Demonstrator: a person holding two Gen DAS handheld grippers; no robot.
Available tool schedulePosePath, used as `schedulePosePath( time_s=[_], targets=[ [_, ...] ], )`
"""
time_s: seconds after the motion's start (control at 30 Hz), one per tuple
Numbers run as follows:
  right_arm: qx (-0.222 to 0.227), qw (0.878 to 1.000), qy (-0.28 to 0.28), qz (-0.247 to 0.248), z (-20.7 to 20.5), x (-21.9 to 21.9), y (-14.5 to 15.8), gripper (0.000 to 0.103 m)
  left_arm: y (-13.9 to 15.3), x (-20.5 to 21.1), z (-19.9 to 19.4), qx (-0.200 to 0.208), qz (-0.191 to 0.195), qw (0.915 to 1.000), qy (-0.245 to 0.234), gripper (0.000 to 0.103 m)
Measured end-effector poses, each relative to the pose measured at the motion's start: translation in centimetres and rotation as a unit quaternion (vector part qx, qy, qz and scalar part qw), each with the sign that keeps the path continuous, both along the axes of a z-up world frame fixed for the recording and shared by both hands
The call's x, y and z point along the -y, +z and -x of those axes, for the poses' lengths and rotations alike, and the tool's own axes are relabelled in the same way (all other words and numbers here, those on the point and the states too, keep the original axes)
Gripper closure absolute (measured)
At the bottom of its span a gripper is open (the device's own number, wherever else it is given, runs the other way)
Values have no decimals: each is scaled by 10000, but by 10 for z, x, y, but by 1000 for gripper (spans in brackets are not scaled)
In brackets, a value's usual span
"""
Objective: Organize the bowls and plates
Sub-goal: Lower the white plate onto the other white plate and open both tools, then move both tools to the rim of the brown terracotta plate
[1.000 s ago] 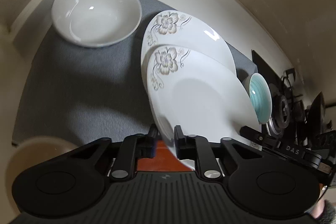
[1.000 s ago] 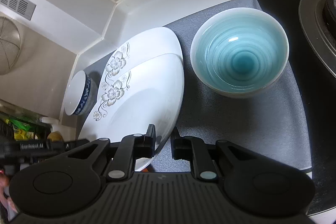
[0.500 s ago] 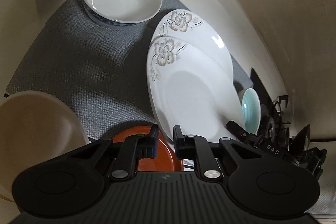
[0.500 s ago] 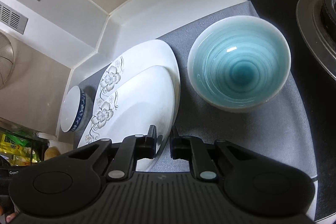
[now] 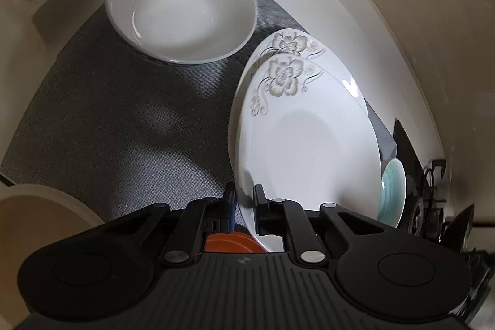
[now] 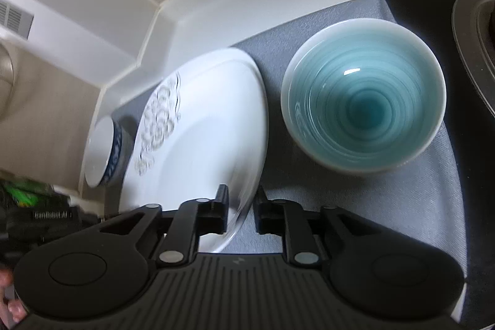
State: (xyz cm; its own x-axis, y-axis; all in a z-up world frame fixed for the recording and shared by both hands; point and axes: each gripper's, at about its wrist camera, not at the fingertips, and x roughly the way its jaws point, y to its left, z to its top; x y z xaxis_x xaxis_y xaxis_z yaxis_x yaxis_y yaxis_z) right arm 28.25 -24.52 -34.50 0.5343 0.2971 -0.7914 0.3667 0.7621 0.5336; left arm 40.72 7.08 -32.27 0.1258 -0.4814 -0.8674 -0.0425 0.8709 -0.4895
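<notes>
Left gripper pinches the upper floral plate rim at lower centre; right gripper jaws opening, rim between them.

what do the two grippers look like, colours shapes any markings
Both match: the left gripper and right gripper are matte black, with two narrow fingers on angled links, silver pivot pins, round discs either side and a ribbed dark-grey body bearing a small logo. No cables or sleeves show.
</notes>
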Motion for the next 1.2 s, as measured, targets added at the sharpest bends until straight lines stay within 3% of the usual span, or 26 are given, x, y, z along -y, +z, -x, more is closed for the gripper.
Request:
schedulePosePath(
  time_s=[0.17, 0.23, 0.37, 0.57, 0.6, 0.73, 0.93, 1.03, 1.07, 1.17, 1.2],
  targets=[
    [-1, 9996, 181, 194, 6, -7, 4, 79, 1, 3, 2, 60, -88, 9999, 15, 91],
    [14, 9995, 195, 253, 6, -7, 3, 84, 0, 3, 2, 59, -79, 9999, 16, 91],
    [117, 9991, 244, 325, 10, -8, 7, 85, 6, 1, 6, 65, -105, 9999, -12, 91],
    [265, 9974, 315, 587, 15, -8, 14, 94, 34, 19, 15, 730, -368, 9954, -500, 91],
    [278, 9972, 319, 623, 13, -8, 13, 99, 33, 23, 13, 760, -458, 9945, -549, 91],
    [372, 9969, 354, 599, 3, -13, 13, 103, 17, 26, 5, 496, -239, 9972, -509, 91],
    [421, 9956, 435, 718, -1, -17, 17, 103, 11, 25, 2, 555, -458, 9959, -541, 91],
    [322, 9908, 640, 1148, 6, -18, 17, 100, 11, 15, 2, 597, -383, 9969, -338, 91],
    [300, 9910, 613, 1147, 8, -16, 16, 98, 11, 9, 0, 582, -319, 9974, -274, 91],
    [318, 9977, 299, 510, 9, -4, 9, 97, 5, -2, -7, 503, -341, 9981, -52, 91],
    [354, 9983, 212, 418, 7, -3, 9, 92, 3, -5, -11, 441, -248, 9987, 37, 90]
  ],
)
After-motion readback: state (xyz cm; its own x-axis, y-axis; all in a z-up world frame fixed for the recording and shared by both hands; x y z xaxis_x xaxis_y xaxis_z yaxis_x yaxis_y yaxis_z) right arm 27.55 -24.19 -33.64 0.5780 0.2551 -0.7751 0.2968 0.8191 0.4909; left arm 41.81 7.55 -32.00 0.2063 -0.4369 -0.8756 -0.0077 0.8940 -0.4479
